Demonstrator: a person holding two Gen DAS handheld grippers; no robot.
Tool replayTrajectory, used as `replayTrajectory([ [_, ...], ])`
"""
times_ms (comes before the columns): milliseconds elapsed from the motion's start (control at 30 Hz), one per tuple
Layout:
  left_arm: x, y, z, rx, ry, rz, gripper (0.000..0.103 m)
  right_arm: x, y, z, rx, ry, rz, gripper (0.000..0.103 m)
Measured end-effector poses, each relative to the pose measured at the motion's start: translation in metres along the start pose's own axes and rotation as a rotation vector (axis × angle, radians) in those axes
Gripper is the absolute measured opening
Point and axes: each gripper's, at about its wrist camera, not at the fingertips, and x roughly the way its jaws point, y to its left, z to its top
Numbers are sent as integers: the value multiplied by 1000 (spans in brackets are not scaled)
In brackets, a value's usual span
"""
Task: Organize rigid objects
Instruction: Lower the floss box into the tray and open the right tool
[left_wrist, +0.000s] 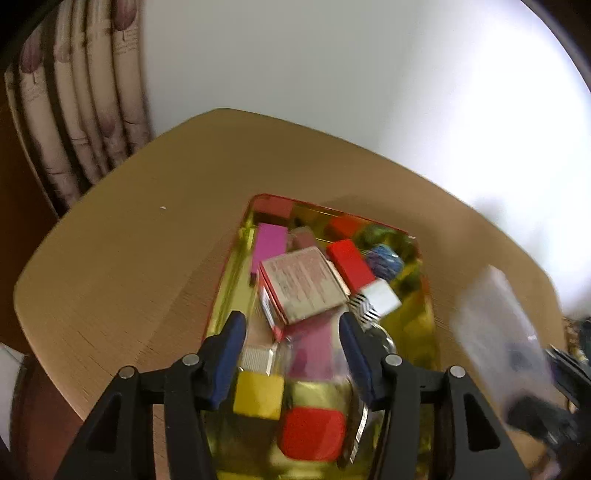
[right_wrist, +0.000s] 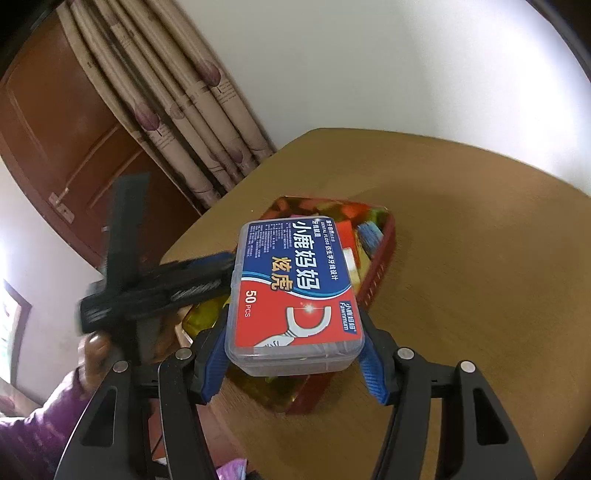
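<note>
Right tongs (right_wrist: 295, 354) are gripping the floss box (right_wrist: 293, 291) above the tray (right_wrist: 384, 254) on the counter (right_wrist: 480, 258). Left tongs (left_wrist: 291, 354) are hanging wide over the tray's clutter, holding nothing. I'd keep the box level and aim for a free gap, probably the near end.

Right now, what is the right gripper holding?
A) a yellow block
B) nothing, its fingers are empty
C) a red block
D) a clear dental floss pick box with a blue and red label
D: in the right wrist view the right gripper is clamped on the sides of the floss pick box, held above the tray of blocks, while the left gripper is open over that tray.
</note>
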Motion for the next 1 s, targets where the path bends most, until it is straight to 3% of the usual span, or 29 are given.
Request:
replayTrajectory([
  [133, -18, 10, -18, -45, 5, 88, 54, 23, 8, 6, -8, 26, -47, 58],
  [233, -31, 18, -42, -82, 15, 99, 54, 41, 11, 5, -8, 49, -101, 58],
  [433, -64, 2, -82, 28, -92, 101, 54, 71, 27, 2, -34, 71, -213, 58],
  [533, -68, -5, -85, 76, -128, 98, 54, 79, 30, 4, -14, 66, -225, 58],
  [667, -65, -6, -90, 96, -116, 84, 54, 81, 28, 5, 23, 61, -231, 59],
  [833, -60, -7, -93, 91, -85, 68, 54, 73, 25, 1, 57, 22, -215, 77],
  [1000, -58, 0, -87, 74, -84, 49, 54, 47, 38, -7, 23, -81, -227, 79],
])
